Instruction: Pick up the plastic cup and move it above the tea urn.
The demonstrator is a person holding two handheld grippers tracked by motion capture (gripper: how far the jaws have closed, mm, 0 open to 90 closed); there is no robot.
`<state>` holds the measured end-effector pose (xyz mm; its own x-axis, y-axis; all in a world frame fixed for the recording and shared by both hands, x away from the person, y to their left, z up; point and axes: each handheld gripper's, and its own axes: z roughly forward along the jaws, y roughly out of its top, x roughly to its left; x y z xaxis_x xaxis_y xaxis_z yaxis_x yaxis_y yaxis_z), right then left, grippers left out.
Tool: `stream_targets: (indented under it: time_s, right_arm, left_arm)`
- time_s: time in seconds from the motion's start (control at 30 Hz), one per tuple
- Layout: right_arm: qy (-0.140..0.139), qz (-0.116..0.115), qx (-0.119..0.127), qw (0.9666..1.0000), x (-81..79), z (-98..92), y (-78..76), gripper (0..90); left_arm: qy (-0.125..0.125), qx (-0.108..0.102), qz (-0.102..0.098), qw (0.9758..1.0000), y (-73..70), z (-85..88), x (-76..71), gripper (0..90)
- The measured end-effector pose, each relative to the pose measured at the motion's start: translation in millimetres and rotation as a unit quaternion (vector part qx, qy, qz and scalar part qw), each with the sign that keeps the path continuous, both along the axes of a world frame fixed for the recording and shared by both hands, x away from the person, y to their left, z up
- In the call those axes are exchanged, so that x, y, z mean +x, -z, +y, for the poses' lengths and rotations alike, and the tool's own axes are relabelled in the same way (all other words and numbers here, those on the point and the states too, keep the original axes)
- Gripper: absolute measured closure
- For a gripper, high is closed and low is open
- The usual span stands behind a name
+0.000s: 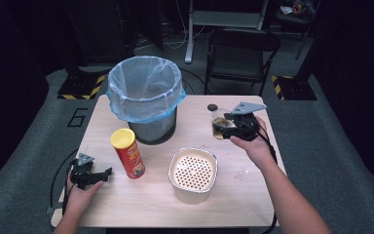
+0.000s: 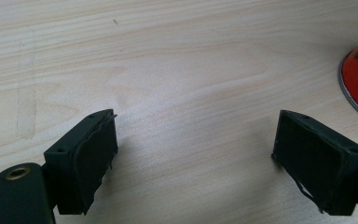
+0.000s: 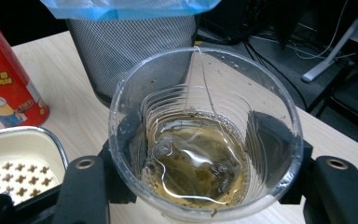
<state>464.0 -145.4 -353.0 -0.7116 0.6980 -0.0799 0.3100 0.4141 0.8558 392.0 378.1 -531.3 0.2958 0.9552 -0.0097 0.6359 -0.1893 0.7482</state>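
We see the right gripper (image 3: 200, 186) clamping a clear cup (image 3: 205, 135) with brownish liquid and a tea bag (image 3: 191, 163); far left, the lined bin (image 1: 146, 92). The left gripper (image 2: 196, 158) stands open, holding nothing.

Looks like a lab or studio set up for recording, not a home: small wooden table (image 1: 141, 204) standing alone on grey carpet (image 1: 24, 195), ringed by dark curtained walls. Yellow-and-black hazard tape (image 1: 85, 90) marking stand bases on the floor, a large "6" (image 1: 78, 117) painted beside the table. Behind, a black folding chair (image 1: 241, 53), the legs of a grey metal stand (image 1: 224, 19) and loose cables (image 1: 175, 41) trailing across the floor
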Motion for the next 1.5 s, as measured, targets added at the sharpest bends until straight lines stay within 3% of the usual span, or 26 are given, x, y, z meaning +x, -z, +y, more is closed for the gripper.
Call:
stream_targets:
  time_s: [0.43, 0.47, 0.6, 0.87, 1.07, 1.3, 1.37, 1.43, 1.47, 1.5]
  right_arm:
    - [-0.044, -0.006, 0.007, 0.999, 12.4, 14.7, 6.4, 38.6]
    - [-0.06, -0.01, 0.001, 0.9982, 14.4, 17.9, 10.1, 38.6]
    - [-0.077, -0.02, -0.016, 0.9967, 16.0, 25.3, 21.2, 38.6]
    - [-0.093, -0.039, -0.032, 0.9944, 15.9, 31.9, 37.9, 38.6]
    - [-0.121, -0.072, -0.058, 0.9883, 11.1, 36.0, 40.0, 38.6]
    - [-0.129, -0.118, -0.091, 0.9805, 0.1, 43.1, 41.2, 38.8]
    - [-0.128, -0.139, -0.104, 0.9765, -5.3, 45.1, 40.2, 39.0]
    - [-0.131, -0.166, -0.12, 0.97, -11.0, 47.0, 39.3, 39.2]
    - [-0.134, -0.182, -0.132, 0.965, -14.9, 48.2, 38.9, 39.3]
    - [-0.134, -0.182, -0.132, 0.965, -14.9, 48.2, 38.9, 39.3]
  left_arm:
    - [0.001, 0.0, 0.0, 1.0, 0.0, 0.2, 0.2, 13.2]
    - [0.0, -0.001, 0.0, 1.0, 0.0, 0.1, 0.1, 13.1]
    - [0.001, -0.001, 0.0, 1.0, 0.0, 0.1, 0.2, 13.1]
    - [0.001, 0.001, 0.003, 1.0, -0.6, 0.3, 0.0, 13.1]
    - [0.001, -0.002, 0.002, 1.0, -0.3, -0.1, 0.2, 13.1]
    - [0.001, -0.002, 0.003, 1.0, -0.2, -0.1, 0.2, 13.1]
    - [0.002, 0.002, 0.002, 1.0, -0.5, 0.3, 0.3, 13.1]
    - [0.001, -0.002, 0.003, 1.0, -0.3, -0.1, 0.2, 13.1]
    - [0.001, -0.002, 0.003, 1.0, -0.3, -0.1, 0.2, 13.1]
    - [0.0, -0.002, 0.002, 1.0, -0.2, -0.2, 0.2, 13.1]
